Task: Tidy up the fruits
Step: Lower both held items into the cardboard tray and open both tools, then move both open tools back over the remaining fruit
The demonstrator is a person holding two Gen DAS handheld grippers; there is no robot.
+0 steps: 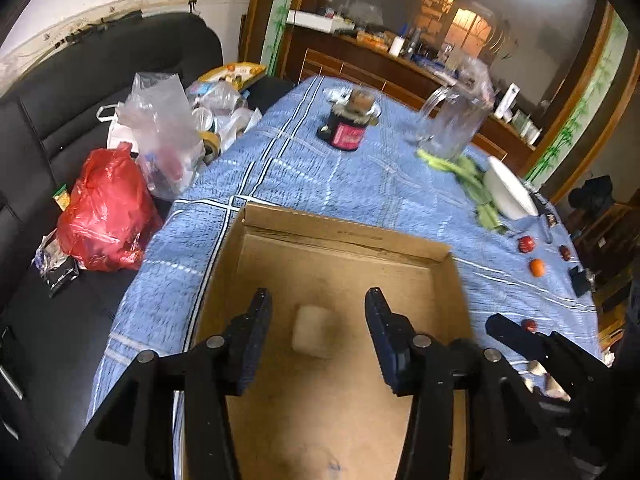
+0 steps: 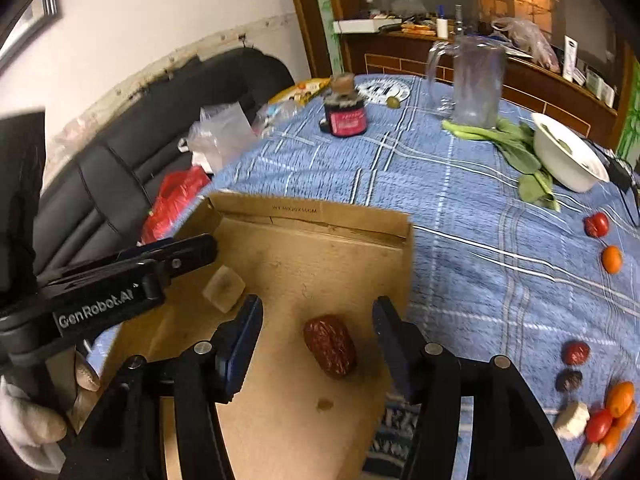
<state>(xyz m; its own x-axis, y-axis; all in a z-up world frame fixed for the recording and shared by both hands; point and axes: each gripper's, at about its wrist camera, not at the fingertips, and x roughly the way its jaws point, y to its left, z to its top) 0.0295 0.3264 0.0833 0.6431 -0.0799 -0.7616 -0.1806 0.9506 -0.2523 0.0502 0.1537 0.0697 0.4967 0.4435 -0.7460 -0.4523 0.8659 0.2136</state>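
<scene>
Your right gripper [image 2: 316, 344] hangs over the cardboard box [image 2: 312, 240] with its jaws spread wide and nothing between them. The red date [image 2: 330, 346] lies on the box floor directly below the gap, touching neither finger; its long axis runs from upper left to lower right in the right wrist view, roughly along the fingers. Judged from this, the date is already placed.

Your left gripper [image 1: 316, 340] is likewise spread and empty, above the left half of the box, with a pale cube [image 1: 314, 332] on the floor between its fingers.

The remaining fruit sits on the blue cloth [image 2: 460, 208] to the right of the box: a red tomato [image 2: 597, 225], an orange kumquat [image 2: 612, 259], a second date [image 2: 576, 353], and a cluster [image 2: 612, 416] near the frame edge. All lie on the right gripper's side, so that hand is nearer. The second date is the closest; swing right and clear the box wall before you descend
</scene>
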